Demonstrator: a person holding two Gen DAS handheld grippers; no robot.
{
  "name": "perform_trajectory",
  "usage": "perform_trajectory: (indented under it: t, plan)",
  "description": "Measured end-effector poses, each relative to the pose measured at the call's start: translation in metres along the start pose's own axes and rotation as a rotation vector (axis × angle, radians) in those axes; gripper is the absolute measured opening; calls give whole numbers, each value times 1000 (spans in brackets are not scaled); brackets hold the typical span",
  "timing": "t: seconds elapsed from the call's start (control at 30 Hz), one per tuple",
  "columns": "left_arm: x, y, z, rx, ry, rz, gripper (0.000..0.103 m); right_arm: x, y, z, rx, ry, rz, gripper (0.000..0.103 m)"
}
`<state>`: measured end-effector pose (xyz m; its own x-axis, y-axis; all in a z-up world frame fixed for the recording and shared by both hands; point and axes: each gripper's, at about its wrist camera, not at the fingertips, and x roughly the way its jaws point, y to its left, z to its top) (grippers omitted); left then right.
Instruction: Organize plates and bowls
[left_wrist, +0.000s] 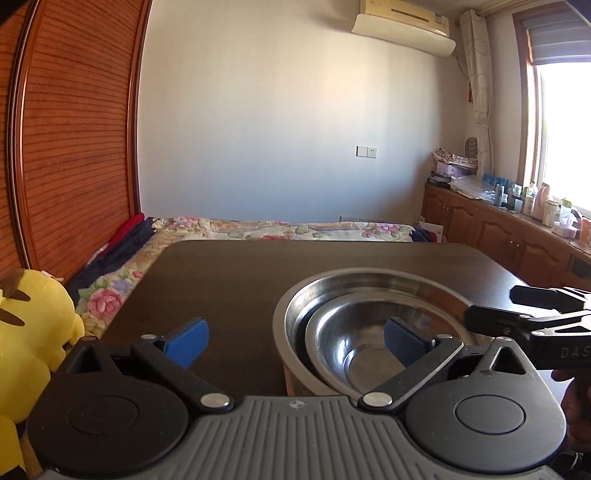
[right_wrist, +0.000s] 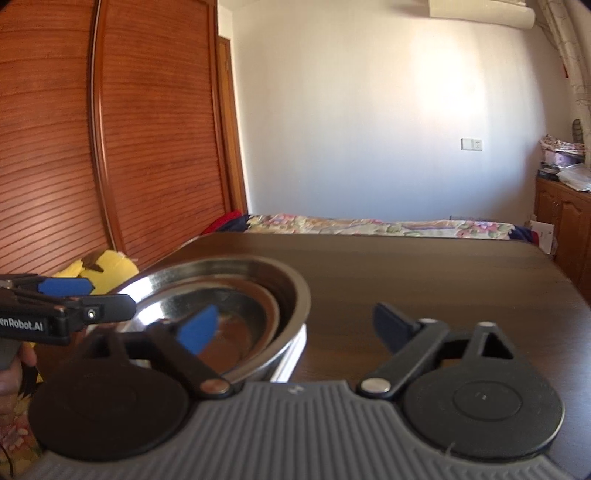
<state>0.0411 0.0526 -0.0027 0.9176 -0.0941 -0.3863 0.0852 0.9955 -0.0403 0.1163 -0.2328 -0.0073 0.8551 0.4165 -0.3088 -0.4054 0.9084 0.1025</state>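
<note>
A stack of steel bowls (left_wrist: 369, 325) stands on the dark wooden table (left_wrist: 240, 269), a smaller bowl (left_wrist: 354, 347) nested inside a larger one, on a white base. My left gripper (left_wrist: 295, 341) is open and empty, its right finger over the bowls. In the right wrist view the same stack (right_wrist: 236, 306) sits at lower left. My right gripper (right_wrist: 295, 328) is open and empty, its left finger over the bowl rim. The right gripper also shows at the right edge of the left wrist view (left_wrist: 524, 314). The left gripper shows at the left edge of the right wrist view (right_wrist: 66, 295).
A yellow plush toy (left_wrist: 29, 332) sits left of the table. A bed with a floral cover (left_wrist: 280, 227) lies behind it. Wooden cabinets (left_wrist: 517, 236) with bottles line the right wall. A wooden wardrobe (right_wrist: 110, 147) stands on the left.
</note>
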Motion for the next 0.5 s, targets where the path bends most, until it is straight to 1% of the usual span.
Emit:
perform_trajectory:
  t: [0.03, 0.23, 0.4, 0.5]
  plan:
    - [-1, -2, 1, 4, -2, 3, 103, -2, -1, 1, 4, -2, -4, 103]
    - [-13, -15, 9, 25, -26, 27, 103, -17, -4, 5, 20, -29, -59, 103]
    - [-19, -30, 16, 54, -31, 79, 103, -31, -7, 12, 29, -49, -109, 103]
    - [-24, -35, 18, 60, -39, 67, 103, -41, -9, 16, 33, -72, -136, 103]
